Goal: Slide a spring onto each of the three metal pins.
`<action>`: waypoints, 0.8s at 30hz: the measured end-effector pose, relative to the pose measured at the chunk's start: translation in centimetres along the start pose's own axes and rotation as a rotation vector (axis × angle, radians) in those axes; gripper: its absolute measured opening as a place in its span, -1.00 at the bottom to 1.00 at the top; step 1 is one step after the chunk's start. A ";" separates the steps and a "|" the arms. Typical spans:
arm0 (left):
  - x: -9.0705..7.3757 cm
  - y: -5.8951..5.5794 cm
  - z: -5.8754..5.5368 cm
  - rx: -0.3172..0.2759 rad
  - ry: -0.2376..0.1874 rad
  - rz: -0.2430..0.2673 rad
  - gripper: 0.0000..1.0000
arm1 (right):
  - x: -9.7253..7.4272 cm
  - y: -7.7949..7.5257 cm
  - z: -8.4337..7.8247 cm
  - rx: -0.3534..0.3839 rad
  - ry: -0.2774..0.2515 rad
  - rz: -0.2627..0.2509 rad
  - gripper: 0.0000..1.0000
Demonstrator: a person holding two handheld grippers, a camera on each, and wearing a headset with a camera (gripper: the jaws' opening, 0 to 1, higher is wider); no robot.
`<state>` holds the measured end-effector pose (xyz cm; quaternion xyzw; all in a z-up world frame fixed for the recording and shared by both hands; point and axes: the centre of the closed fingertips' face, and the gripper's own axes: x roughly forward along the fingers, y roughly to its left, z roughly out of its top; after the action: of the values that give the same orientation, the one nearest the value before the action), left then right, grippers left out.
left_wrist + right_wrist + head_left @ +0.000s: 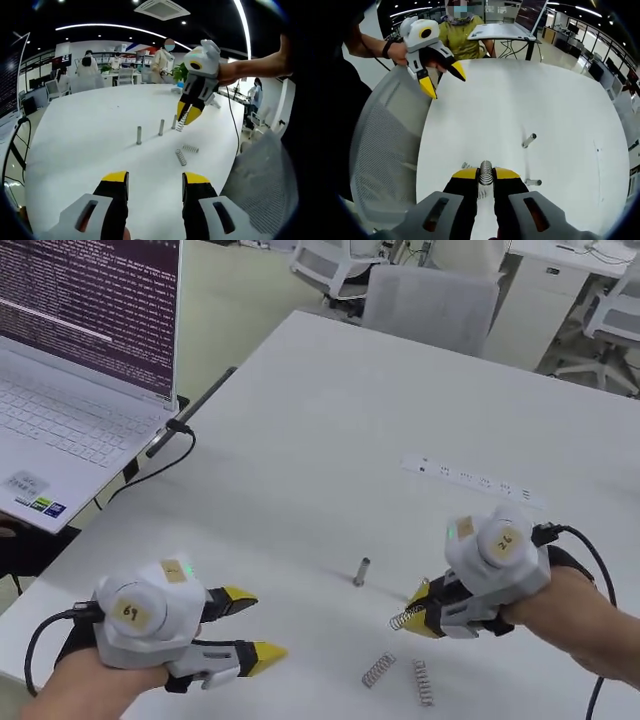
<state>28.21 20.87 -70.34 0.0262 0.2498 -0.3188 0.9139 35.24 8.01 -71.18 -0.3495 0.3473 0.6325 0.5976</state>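
Left gripper (262, 624): round sticker on its body reads "69". The yellow-tipped jaws stand apart with nothing between them, and it hovers over bare table at the near left.

Right gripper (412, 612): the sticker's first digit is "2"; the second could be 4 or 6, cannot fix. The jaws are closed on a spring (486, 172), gripped across its coils. In the right gripper view the open end of the spring faces the camera. In the head view the spring pokes out to the left of the jaw tips, off the table.

In the left gripper view the three metal pins (161, 127) stand upright in a row on the white table (330, 420), all bare. The held spring hangs just beside the far pin, not on it.

Two loose springs (378, 669) lie flat on the table near the person's edge, just beside each other.

Open laptop (70, 390) at far left: the screen is full of terminal text, too small to read. The palm-rest stickers are also illegible. A white power strip (470, 478) lies beyond the pins.
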 end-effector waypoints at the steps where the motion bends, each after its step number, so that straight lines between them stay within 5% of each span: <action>1: 0.0 0.1 0.1 -0.001 -0.001 0.001 -0.26 | 0.1 -0.2 0.1 0.003 0.001 0.001 -0.84; 24: -0.2 0.6 0.3 -0.029 -0.013 0.027 -0.26 | 2.3 -6.1 1.9 -0.007 0.013 -0.021 -0.84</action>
<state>28.54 21.41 -70.07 0.0143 0.2481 -0.3028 0.9201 41.16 11.15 -72.32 -0.3592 0.3452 0.6250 0.6010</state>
